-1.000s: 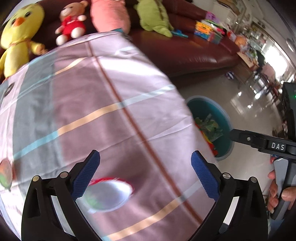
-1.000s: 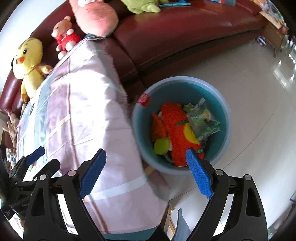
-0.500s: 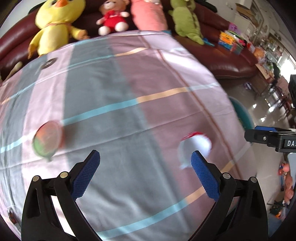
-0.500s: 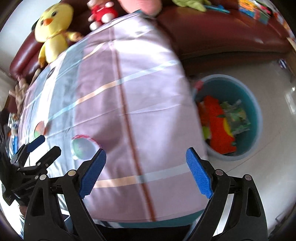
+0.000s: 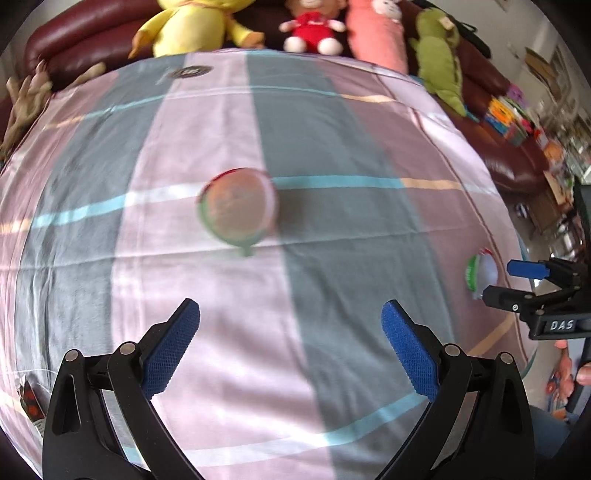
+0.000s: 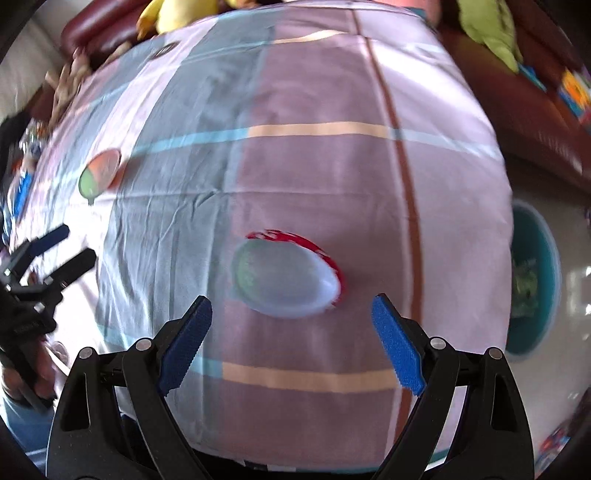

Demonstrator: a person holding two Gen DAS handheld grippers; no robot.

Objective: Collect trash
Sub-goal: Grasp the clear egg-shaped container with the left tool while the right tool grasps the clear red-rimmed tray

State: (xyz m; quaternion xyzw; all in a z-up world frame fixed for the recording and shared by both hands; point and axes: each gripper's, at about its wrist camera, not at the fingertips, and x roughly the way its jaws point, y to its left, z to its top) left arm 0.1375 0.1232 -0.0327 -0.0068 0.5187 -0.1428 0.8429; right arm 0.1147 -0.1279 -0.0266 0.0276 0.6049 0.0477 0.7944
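Trash awaits: a white, red-rimmed plastic cup (image 6: 286, 277) lies at twelve o'clock of the empty, wide-open right claw (image 6: 291, 343); the left claw (image 5: 291, 347), equally spread, faces a round orange-green lid (image 5: 236, 210) on the striped cloth-covered counter (image 6: 325, 177).

My left tongs (image 5: 290, 334) and right tongs (image 6: 291, 334): black arms, blue textured pads. Desk cloth (image 5: 332, 129): broad pink, grey and mauve bands crossed by thin light-blue and peach stripes, with one brown line. Round lid (image 5: 238, 210): orange-pink face, green and red rim. Cup (image 6: 286, 280): white inside, red outer wall. Bin (image 6: 532, 332): teal. Sofa (image 5: 74, 26): dark red. Plush duck (image 5: 192, 26): yellow.
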